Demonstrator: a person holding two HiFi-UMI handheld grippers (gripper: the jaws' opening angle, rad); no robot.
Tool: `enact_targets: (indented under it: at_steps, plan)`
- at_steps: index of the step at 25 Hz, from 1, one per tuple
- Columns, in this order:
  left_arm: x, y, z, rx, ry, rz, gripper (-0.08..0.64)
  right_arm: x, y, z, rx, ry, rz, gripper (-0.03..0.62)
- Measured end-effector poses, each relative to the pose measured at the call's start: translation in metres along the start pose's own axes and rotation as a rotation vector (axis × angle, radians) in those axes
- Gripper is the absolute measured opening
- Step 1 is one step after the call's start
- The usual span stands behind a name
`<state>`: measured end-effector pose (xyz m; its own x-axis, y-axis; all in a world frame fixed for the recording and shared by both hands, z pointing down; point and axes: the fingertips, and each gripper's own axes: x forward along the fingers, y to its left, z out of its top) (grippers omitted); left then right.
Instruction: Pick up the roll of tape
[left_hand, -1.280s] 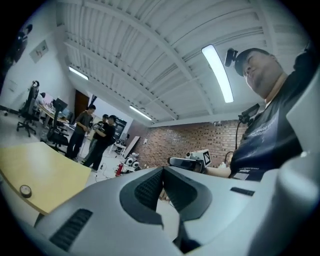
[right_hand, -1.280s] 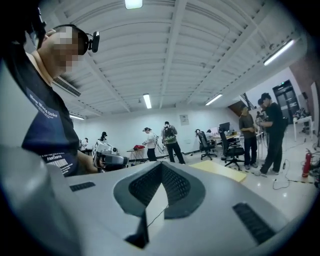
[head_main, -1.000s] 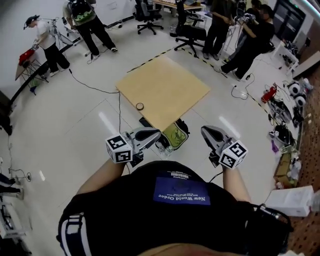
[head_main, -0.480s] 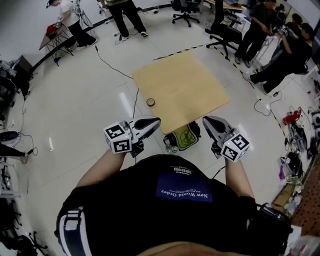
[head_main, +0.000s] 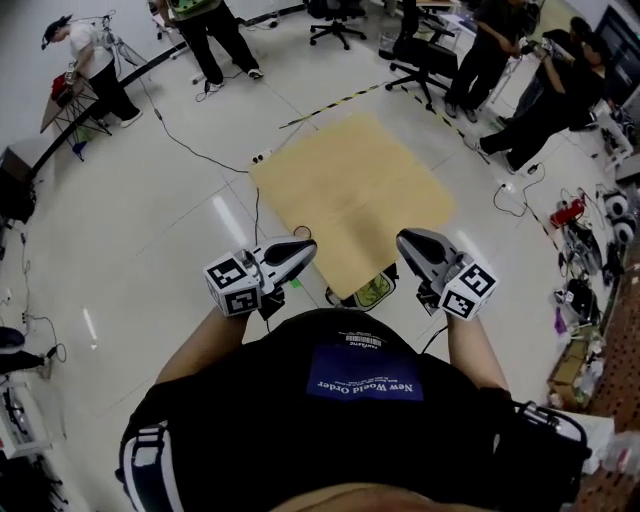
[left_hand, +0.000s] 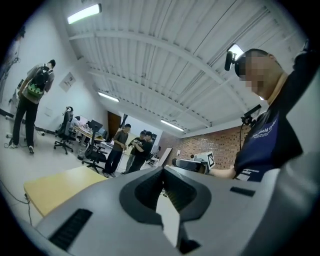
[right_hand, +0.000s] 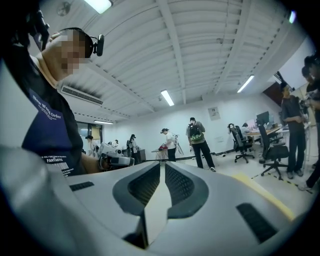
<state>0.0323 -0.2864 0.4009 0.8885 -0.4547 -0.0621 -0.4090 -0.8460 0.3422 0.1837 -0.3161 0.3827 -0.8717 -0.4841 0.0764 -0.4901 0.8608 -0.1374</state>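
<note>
Brownish tape (head_main: 302, 232), probably light and stiff: pinch its wall. Your left claw (head_main: 310, 245) is pressed together; your right claw (head_main: 402, 238), empty, has just begun opening.

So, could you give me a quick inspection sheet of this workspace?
Surface: tan table, mostly bare.
Job's things: roll of tape near the table's left edge, untouched.
Clutter: green bag under the table.
Grippers: left gripper jaws together, empty; right gripper jaws almost together, just been opening slightly, nothing between.
Cables: black cable across the floor.
Surroundings: people and office chairs beyond the table.
</note>
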Motion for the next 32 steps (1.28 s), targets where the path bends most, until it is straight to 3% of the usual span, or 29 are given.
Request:
enact_targets:
  at_steps: [5, 11, 17, 23, 27, 32]
  plan:
    - [-0.004, 0.044, 0.011, 0.021, 0.03, -0.065, 0.007, 0.033, -0.02, 0.002, 0.037, -0.039, -0.062, 0.015]
    - [0.033, 0.058, 0.011, 0.01, 0.013, -0.04, 0.008, 0.018, -0.055, 0.007, 0.011, -0.008, -0.047, 0.04]
    - [0.068, 0.051, -0.007, -0.007, -0.015, 0.063, 0.006, -0.003, -0.094, 0.009, -0.044, 0.041, 0.037, 0.067]
    - [0.057, 0.079, -0.02, -0.03, -0.012, 0.156, 0.007, 0.048, -0.103, 0.001, -0.075, 0.1, 0.147, 0.111]
    - [0.032, 0.109, -0.033, -0.051, -0.001, 0.233, 0.006, 0.1, -0.093, -0.029, -0.088, 0.171, 0.236, 0.155]
    - [-0.015, 0.146, -0.067, -0.063, 0.053, 0.323, 0.006, 0.17, -0.071, -0.097, -0.06, 0.289, 0.335, 0.217]
